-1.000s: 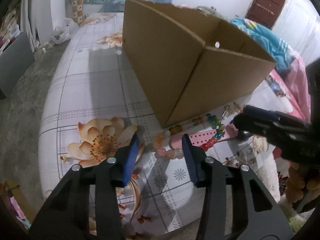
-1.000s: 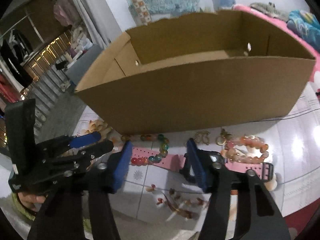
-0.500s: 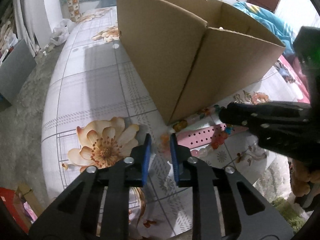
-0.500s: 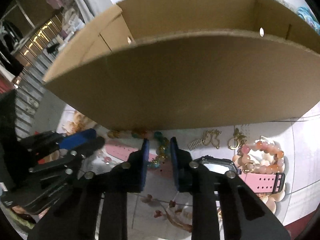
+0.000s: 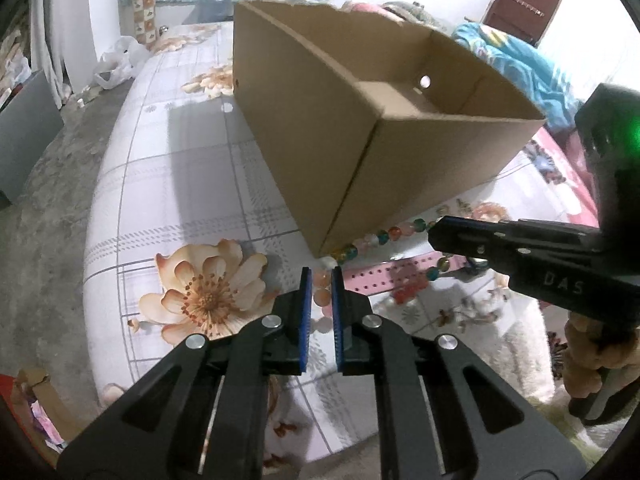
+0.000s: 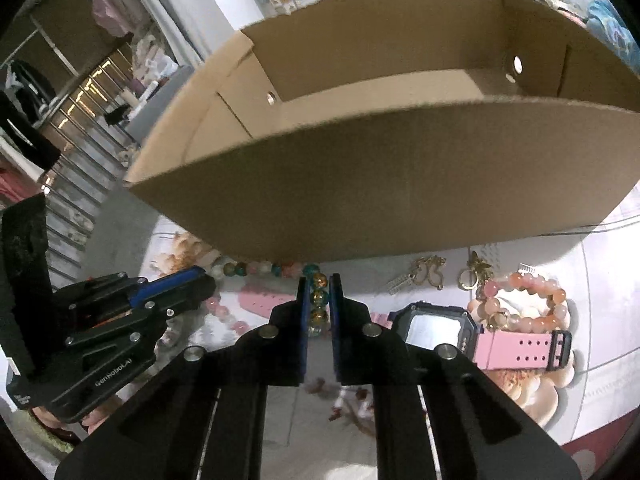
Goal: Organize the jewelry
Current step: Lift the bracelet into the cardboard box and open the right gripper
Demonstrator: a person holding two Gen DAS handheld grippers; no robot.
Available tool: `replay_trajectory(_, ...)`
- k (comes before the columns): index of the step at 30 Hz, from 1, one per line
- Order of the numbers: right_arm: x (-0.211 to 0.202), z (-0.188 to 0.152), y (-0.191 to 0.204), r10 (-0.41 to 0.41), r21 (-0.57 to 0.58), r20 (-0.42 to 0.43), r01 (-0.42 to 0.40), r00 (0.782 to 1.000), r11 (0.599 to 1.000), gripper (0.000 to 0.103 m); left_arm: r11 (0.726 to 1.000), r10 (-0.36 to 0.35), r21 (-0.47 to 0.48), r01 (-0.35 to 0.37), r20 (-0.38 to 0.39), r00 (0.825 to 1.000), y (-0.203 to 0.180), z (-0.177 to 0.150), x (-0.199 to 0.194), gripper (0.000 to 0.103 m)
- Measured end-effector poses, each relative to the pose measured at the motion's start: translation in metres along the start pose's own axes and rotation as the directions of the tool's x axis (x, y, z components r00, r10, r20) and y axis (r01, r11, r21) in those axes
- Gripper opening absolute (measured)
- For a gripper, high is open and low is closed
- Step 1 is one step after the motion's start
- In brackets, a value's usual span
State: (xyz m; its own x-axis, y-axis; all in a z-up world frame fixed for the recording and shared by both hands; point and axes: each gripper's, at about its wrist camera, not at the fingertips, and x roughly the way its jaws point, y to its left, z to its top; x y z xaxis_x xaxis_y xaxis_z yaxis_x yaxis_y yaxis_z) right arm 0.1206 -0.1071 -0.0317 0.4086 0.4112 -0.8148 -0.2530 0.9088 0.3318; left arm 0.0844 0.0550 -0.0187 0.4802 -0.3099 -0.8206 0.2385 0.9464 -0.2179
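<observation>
A: Two grippers, left [image 5: 319, 286] and right [image 6: 318, 295], have just clamped shut on one multicoloured bead necklace [image 6: 320, 298] lying against the empty cardboard box [image 5: 360, 132].

B: We judge nothing sorted yet; pink watch [image 6: 496, 334], bracelet [image 6: 524, 300], charms [image 6: 426, 274] remain. Legible: "GenRoboAI", "DAS".

We see the cardboard box [image 6: 400, 184] standing on the worktop [image 5: 168, 200] at twelve o'clock, with the bead necklace [image 6: 280, 269] strung along its near foot. At three o'clock in the right wrist view the watch [image 6: 440, 326] lies beside the bead bracelet [image 6: 532, 300], the earrings [image 6: 424, 276] behind them toward the box, while the other tongs [image 6: 200, 280] sit at nine o'clock.
</observation>
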Motion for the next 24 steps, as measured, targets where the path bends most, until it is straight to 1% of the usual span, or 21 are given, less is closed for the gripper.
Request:
replay_trajectory(2,-0.020,-0.006,-0.007,0.010,-0.001,0.009,-0.010,1.000,1.000,0.010,1.000,-0.018,0.003,0.018,0.010,1.000,-0.003,0.001,-0.011,0.008)
replay_trajectory(4,-0.035,-0.008,-0.005,0.017,0.000,0.023,-0.017,1.000,1.000,0.010,0.999,-0.041,0.009,0.041,0.020,0.999,-0.007,0.004,-0.023,0.008)
replay_trajectory(7,-0.068,-0.007,0.002,0.034,-0.019,0.073,-0.033,0.997,0.999,0.010,0.995,-0.087,0.043,0.084,0.061,0.994,-0.019,0.012,-0.050,0.008)
replay_trajectory(11,-0.111,0.012,0.015,0.065,-0.074,0.161,-0.053,0.985,0.996,0.010,0.985,-0.135,0.132,0.115,0.151,0.979,-0.039,0.034,-0.087,0.008)
replay_trajectory(13,-0.122,0.031,0.016,0.075,-0.104,0.194,-0.055,0.978,0.993,0.010,0.978,-0.135,0.186,0.098,0.198,0.971,-0.049,0.054,-0.097,0.008)
replay_trajectory(16,-0.115,0.078,0.022,0.094,-0.124,0.202,-0.070,0.975,0.990,0.010,0.970,-0.118,0.235,0.059,0.248,0.962,-0.058,0.086,-0.097,0.008)
replay_trajectory(18,-0.102,0.107,0.011,0.116,-0.115,0.170,-0.097,0.979,0.989,0.010,0.972,-0.099,0.230,0.041,0.242,0.965,-0.055,0.110,-0.085,0.008)
replay_trajectory(20,-0.077,0.137,-0.001,0.116,-0.098,0.109,-0.105,0.987,0.990,0.010,0.976,-0.077,0.217,0.030,0.210,0.975,-0.050,0.136,-0.064,0.008)
replay_trajectory(21,-0.059,0.152,-0.009,0.119,-0.080,0.063,-0.113,0.991,0.990,0.010,0.978,-0.063,0.207,0.023,0.189,0.980,-0.047,0.145,-0.053,0.008)
replay_trajectory(23,-0.028,0.171,-0.013,0.114,-0.055,-0.005,-0.114,0.993,0.992,0.010,0.984,-0.038,0.179,0.017,0.116,0.992,-0.038,0.167,-0.024,0.008)
replay_trajectory(24,-0.013,0.179,-0.017,0.112,-0.041,-0.038,-0.113,0.993,0.993,0.010,0.986,-0.029,0.167,0.014,0.091,0.995,-0.034,0.174,-0.013,0.008)
